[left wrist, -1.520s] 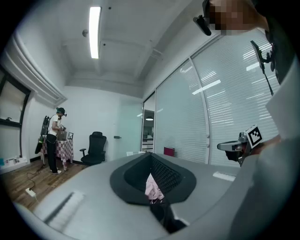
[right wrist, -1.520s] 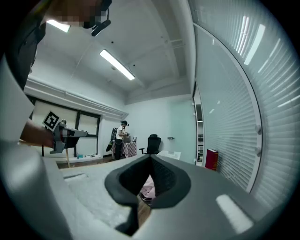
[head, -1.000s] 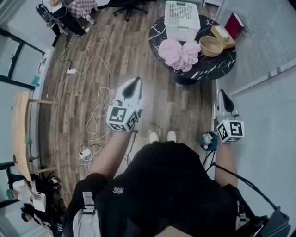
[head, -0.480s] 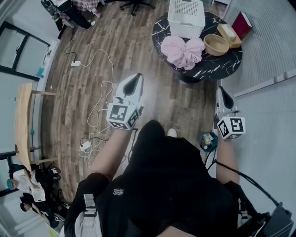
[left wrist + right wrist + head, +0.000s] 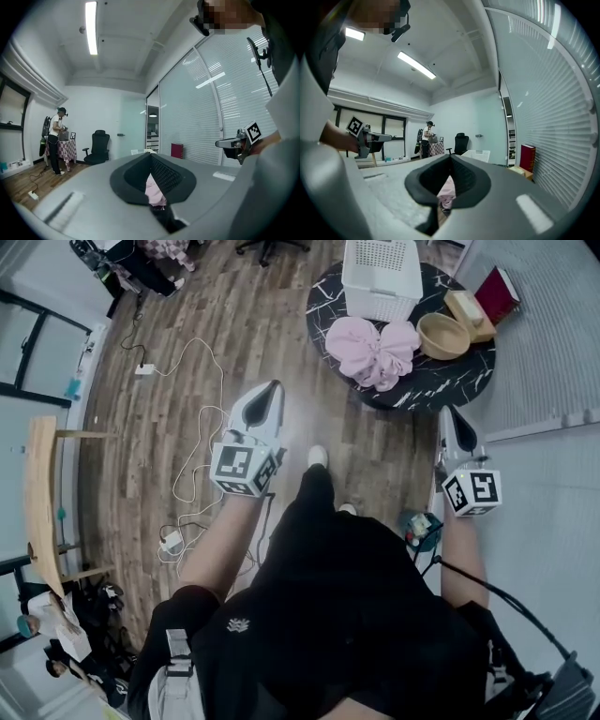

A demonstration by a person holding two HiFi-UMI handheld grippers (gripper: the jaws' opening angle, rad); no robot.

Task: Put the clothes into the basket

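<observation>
We hold the left hand-held gripper [image 5: 274,390] and the right hand-held gripper [image 5: 451,414] level above the wooden floor [image 5: 187,324], each with jaws closed together and holding nothing. The pink clothes [image 5: 375,351] lie heaped on the black marbled table [image 5: 441,388], well ahead of both grippers and touching the white basket [image 5: 380,277].

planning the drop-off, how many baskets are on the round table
1: a white slatted plastic basket at the far side of the round black marble table, right behind the crumpled pink clothes. The frame crops the table's far edge, so another could be hidden.
</observation>
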